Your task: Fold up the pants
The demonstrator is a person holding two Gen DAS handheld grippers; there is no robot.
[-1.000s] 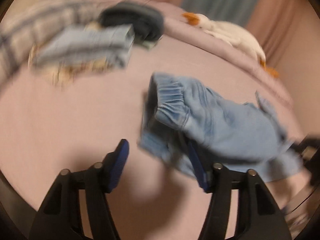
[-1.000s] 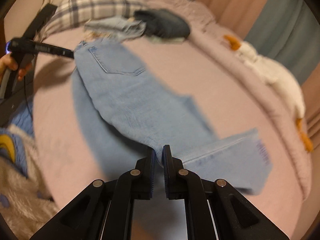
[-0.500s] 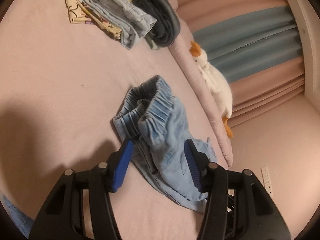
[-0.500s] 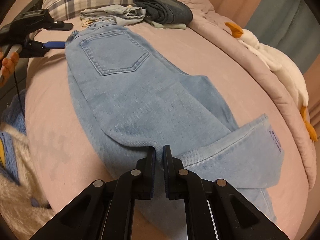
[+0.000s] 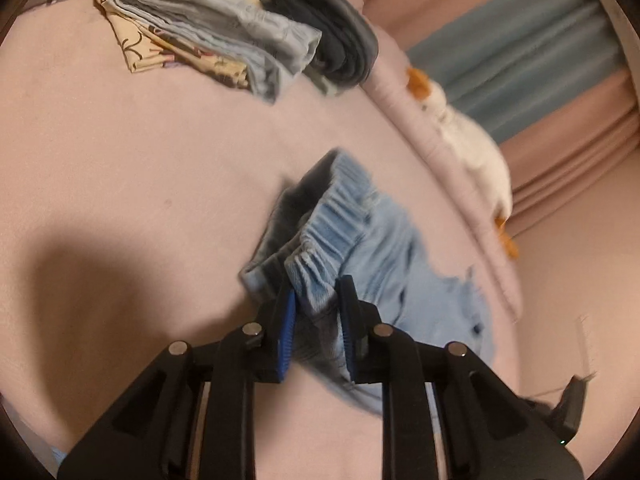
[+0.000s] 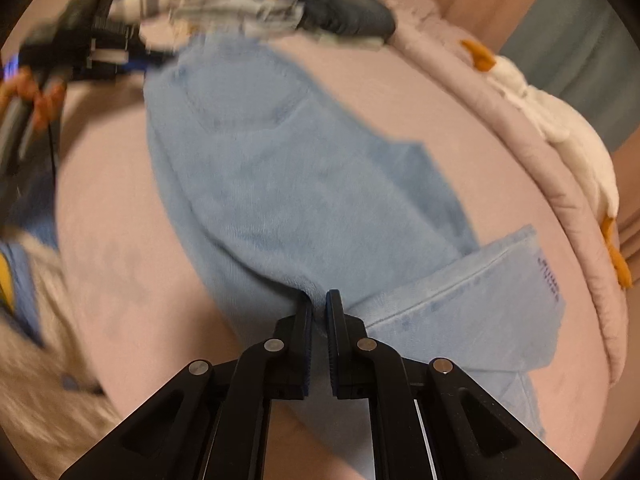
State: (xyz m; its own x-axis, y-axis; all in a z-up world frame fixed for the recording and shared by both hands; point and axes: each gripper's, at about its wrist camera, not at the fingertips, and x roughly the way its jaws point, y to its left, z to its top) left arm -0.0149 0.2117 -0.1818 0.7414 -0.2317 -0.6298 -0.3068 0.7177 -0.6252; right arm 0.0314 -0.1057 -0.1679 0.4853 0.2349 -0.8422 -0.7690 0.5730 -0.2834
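Left wrist view: bare pink bedsheet [image 5: 120,184] fills left and centre, open to pass. Upper centre blocked by folded clothes stack [image 5: 208,40] and dark rolled garment [image 5: 336,56], touching. Plush duck [image 5: 472,144] lines right edge. Right wrist view: sheet free lower left; fuzzy blanket [image 6: 36,360] crowds bottom-left corner.

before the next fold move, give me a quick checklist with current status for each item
1. Right gripper shut on the jeans at the leg fold: ok.
2. Left gripper around the elastic waistband: pads either side of the cloth, full clamp cannot tell.
3. Jeans flat: not ok, lower leg doubled over, waistband bunched.
4. Bed bare beside the jeans: ok.
5. Folded clothes pile apart from the jeans: ok.
6. Plush duck off the jeans: ok.
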